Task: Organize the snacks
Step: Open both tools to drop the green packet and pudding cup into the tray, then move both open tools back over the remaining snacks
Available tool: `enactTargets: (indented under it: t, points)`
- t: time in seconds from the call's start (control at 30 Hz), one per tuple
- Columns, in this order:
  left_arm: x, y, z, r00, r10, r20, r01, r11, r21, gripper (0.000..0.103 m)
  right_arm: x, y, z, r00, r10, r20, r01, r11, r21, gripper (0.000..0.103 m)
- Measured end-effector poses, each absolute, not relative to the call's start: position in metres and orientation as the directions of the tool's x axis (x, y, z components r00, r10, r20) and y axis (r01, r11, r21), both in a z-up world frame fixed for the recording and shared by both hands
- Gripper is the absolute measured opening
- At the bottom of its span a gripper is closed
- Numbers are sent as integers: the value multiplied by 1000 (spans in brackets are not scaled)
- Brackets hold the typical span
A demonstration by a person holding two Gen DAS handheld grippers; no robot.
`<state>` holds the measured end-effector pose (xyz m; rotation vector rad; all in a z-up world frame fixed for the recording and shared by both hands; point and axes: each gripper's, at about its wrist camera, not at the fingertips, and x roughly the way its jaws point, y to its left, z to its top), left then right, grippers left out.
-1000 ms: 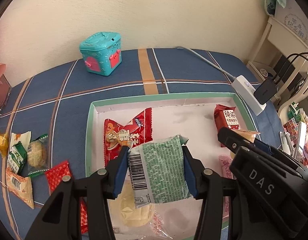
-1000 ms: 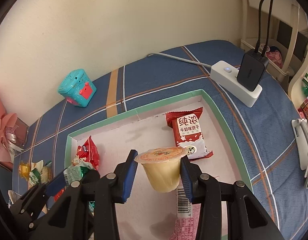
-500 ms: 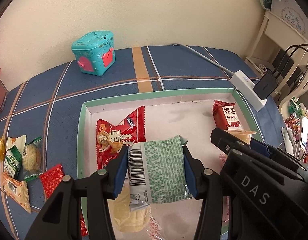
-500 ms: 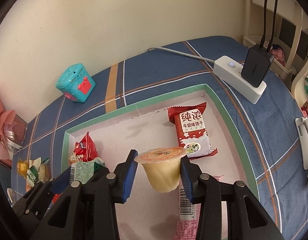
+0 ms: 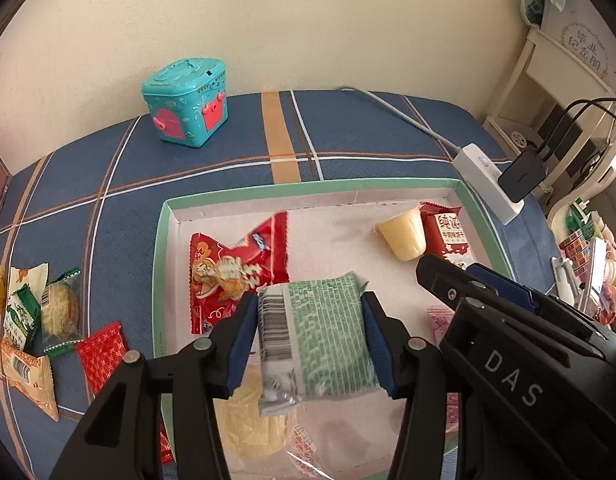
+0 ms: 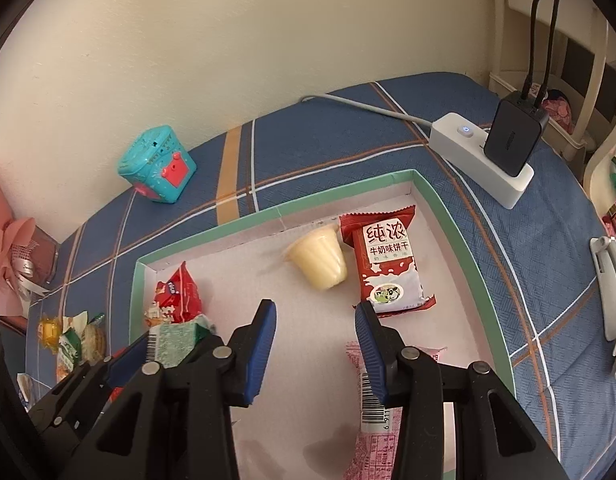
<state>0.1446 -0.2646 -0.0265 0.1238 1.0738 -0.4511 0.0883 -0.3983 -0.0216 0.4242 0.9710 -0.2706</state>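
A blue plaid tablecloth (image 5: 212, 184) covers the surface against a cream wall, and on it sits a shallow white tray with a mint-green rim (image 6: 460, 240). The pale yellow jelly cup (image 6: 318, 258), which half a second ago was pinched upright between the right gripper's blue pads, now lies tipped on its side on the tray floor, touching the red milk-biscuit packet (image 6: 388, 264) near the far right corner. The right gripper (image 6: 316, 346) hangs above the tray with its jaws apart and nothing between them. The left gripper (image 5: 310, 344) is unchanged, clamped on the green-printed foil snack packet (image 5: 324, 340) with a barcode at its left end, held over the tray above a large red wrapped snack (image 5: 236, 264). Outside the tray, 1 teal toy box (image 5: 186, 100) stands by the wall, loose snack packets (image 5: 32, 320) lie at the left, and a white power strip (image 6: 480, 160) carries a black charger.
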Motion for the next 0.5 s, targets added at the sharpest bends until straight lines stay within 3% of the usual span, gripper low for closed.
enactTargets:
  t: [0.1, 0.23, 0.5]
  points:
    - [143, -263, -20, 393, -322, -861, 419, 896, -144, 54, 86, -397, -11, 555, -44, -830, 399, 891, 219, 45]
    - [143, -260, -13, 391, -339, -855, 415, 895, -165, 62, 83, -397, 1, 573, -57, -818, 395, 893, 215, 45]
    - [157, -227, -3, 422, -282, -862, 297, 941, -162, 64, 80, -399, 10, 587, -74, -806, 397, 894, 207, 44]
